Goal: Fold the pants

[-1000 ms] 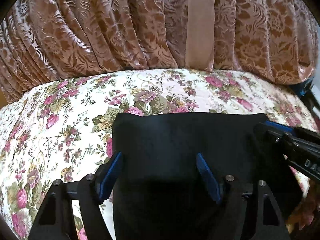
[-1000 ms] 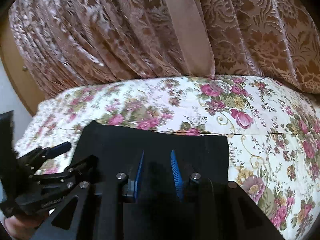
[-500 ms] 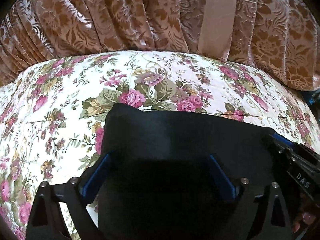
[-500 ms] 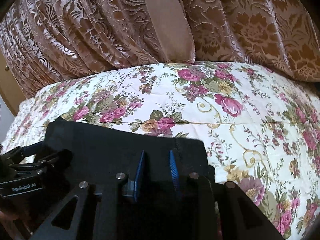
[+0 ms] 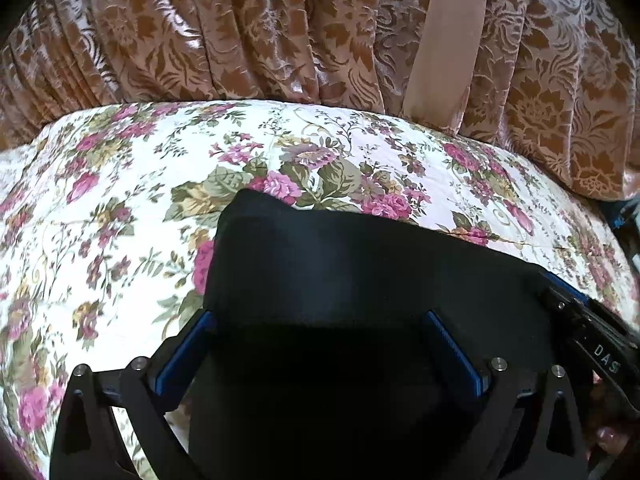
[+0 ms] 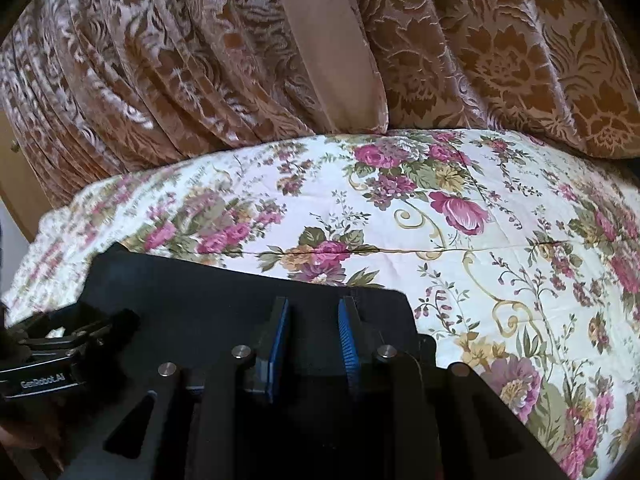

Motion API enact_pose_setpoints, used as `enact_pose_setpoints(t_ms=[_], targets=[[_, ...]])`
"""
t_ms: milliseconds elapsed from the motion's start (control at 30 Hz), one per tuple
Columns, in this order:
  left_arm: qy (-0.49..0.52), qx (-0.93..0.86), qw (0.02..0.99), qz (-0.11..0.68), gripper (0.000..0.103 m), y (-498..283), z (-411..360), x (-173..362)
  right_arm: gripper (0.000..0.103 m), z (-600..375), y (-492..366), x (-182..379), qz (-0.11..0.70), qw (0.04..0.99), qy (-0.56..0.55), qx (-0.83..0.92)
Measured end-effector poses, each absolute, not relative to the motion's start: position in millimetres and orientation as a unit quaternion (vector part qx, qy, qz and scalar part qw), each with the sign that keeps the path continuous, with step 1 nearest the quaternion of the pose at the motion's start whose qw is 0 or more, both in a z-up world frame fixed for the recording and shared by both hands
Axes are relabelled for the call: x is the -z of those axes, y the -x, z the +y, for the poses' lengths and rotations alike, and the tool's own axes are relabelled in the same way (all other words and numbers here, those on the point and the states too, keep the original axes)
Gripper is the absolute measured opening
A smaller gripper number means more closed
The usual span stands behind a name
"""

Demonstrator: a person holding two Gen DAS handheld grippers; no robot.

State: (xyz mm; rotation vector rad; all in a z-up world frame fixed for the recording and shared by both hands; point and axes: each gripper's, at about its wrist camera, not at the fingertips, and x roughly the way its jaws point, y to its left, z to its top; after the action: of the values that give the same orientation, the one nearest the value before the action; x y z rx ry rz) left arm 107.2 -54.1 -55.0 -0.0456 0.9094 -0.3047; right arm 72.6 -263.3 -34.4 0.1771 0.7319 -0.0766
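Observation:
Black pants (image 5: 360,264), folded into a flat dark block, lie on the flowered bedspread (image 5: 120,200). My left gripper (image 5: 318,314) hovers over their left part. Its jaws are opening, the blue pads stand wide apart, and the cloth lies under them unpinched. In the right wrist view my right gripper (image 6: 313,302) sits at the far right corner of the pants (image 6: 200,292), its blue pads close together with black cloth between them. Each gripper shows in the other's view: the right gripper (image 5: 580,320) at the right edge, the left gripper (image 6: 80,332) at the left edge.
A brown patterned curtain (image 5: 240,40) hangs right behind the bed along its far edge. The flowered bedspread (image 6: 480,280) stretches beyond and to the right of the pants. A wooden surface (image 6: 16,184) shows at the far left.
Both grippers have sunk toward the bed with the pants. The left gripper's pads have spread much wider and let go of the cloth. The right pads have kept their narrow gap.

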Motion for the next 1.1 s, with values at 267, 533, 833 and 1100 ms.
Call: enact_pose_setpoints(t_ms=[267, 533, 833, 1100], targets=[[0.067, 0.165, 0.886, 0.429, 0.103, -68, -11, 52, 0.034, -253, -12, 17, 0.339, 0.938, -0.041, 0.063], [0.108, 0.226, 0.861, 0.443, 0.103, -45, 23, 67, 0.069, -285, 28, 30, 0.366, 0.923, -0.107, 0.051], [0.138, 0.323, 0.806, 0.476, 0.092, -43, 19, 76, 0.069, -329, 22, 75, 0.402, 0.849, -0.333, -0.08], [0.11, 0.322, 0.828, 0.445, 0.062, -34, 9, 58, 0.051, -312, 16, 64, 0.376, 0.879, -0.283, -0.084]])
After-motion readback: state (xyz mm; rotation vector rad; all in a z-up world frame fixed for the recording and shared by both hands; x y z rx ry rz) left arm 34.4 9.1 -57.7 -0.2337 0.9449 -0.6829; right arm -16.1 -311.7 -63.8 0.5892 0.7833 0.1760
